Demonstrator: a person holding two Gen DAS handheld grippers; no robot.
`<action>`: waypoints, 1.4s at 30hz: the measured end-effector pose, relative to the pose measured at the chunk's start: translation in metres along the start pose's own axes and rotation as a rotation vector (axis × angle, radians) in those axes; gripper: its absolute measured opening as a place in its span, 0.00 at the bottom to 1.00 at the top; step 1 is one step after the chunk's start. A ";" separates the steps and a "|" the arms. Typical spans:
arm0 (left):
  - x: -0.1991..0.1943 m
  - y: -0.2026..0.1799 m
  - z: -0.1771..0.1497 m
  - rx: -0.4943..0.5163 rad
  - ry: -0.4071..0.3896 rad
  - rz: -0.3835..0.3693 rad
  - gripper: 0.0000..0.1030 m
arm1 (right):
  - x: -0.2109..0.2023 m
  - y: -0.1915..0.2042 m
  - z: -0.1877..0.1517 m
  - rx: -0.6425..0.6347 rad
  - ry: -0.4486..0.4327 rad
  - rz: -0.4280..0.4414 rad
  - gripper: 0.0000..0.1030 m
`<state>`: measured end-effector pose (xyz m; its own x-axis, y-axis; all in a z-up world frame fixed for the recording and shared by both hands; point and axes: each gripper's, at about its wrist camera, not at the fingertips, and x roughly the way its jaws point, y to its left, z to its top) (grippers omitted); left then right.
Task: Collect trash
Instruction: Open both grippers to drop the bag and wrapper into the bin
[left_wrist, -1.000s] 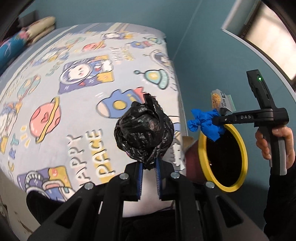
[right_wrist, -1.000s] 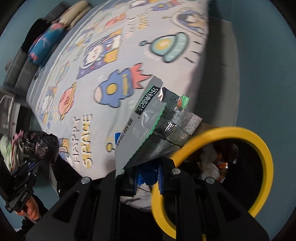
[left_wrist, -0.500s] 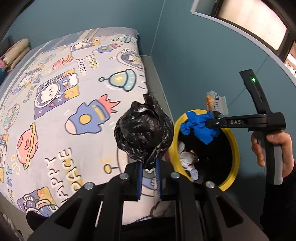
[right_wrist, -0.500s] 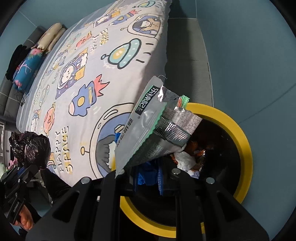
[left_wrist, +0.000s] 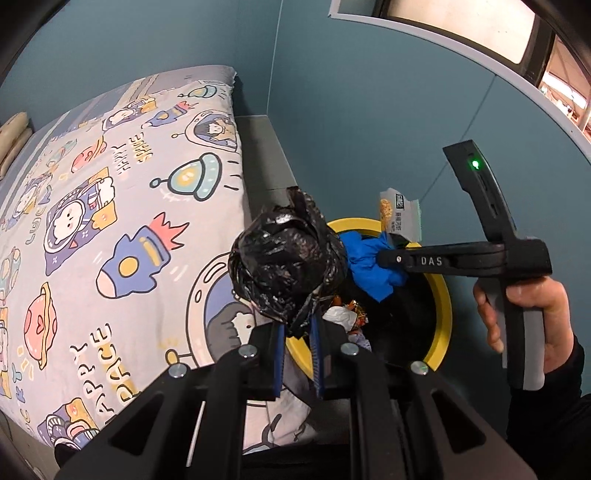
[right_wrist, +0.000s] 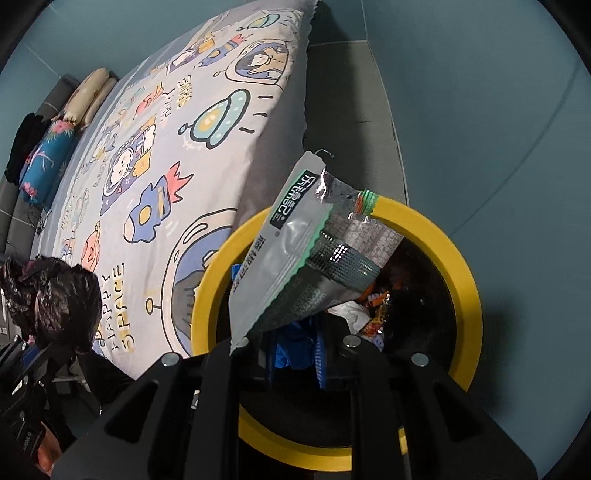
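A: Holding a crumpled black plastic bag (left_wrist: 286, 266) in the left tool (left_wrist: 297, 363), clamped tight on a twisted tail at the bottom of the wad. Light stuff, by the look of it; soft, crinkly, slick film. Best pinched on a bunched fold like that one, not on the smooth outside.

B: And hanging where?

A: Above the near edge of the yellow-rimmed bin (left_wrist: 443, 306), just off the corner of the bed (left_wrist: 122, 236) with its space-print cover. Not yet over the middle of the opening.

B: Right side?

A: Right tool (right_wrist: 295, 356) squeezed shut on a blue scrap (right_wrist: 291, 349), maybe a glove or cloth, hard to say which, with a silver snack wrapper (right_wrist: 295, 254) caught alongside. Wrapper stiff-ish foil, very light, slippery, sticking up past the fingers. Blue piece limp, drooping in the left wrist view. Both likely to drop cleanly once let go, though the foil could flutter sideways.

B: Placement?

A: Straight over the bin's mouth. Crumpled paper and colourful wrappers already inside.

B: Pose of the hands?

A: Right hand (left_wrist: 528, 317) wrapped round the grey grip, tool reaching in from the right of the left wrist view, angled steeply down toward the bin. Left tool tilted down too, less steeply, aimed past the bed corner at the rim.

B: Risk?

A: Probably only the bag landing on the rim rather than inside.
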<state>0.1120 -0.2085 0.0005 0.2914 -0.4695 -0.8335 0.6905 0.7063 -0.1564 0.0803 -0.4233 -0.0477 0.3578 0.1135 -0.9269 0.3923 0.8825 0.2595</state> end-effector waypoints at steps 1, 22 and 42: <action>0.001 -0.003 0.000 0.004 0.004 0.001 0.11 | 0.001 -0.002 -0.003 0.005 0.004 0.005 0.15; 0.072 -0.017 0.018 -0.011 0.106 -0.039 0.11 | 0.029 -0.020 -0.011 -0.001 0.102 0.011 0.16; 0.117 -0.015 0.017 -0.048 0.234 -0.146 0.15 | 0.049 -0.026 -0.014 -0.005 0.179 0.000 0.25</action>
<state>0.1472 -0.2831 -0.0858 0.0264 -0.4368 -0.8992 0.6797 0.6674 -0.3042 0.0761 -0.4343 -0.1030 0.2013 0.1929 -0.9603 0.3880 0.8845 0.2590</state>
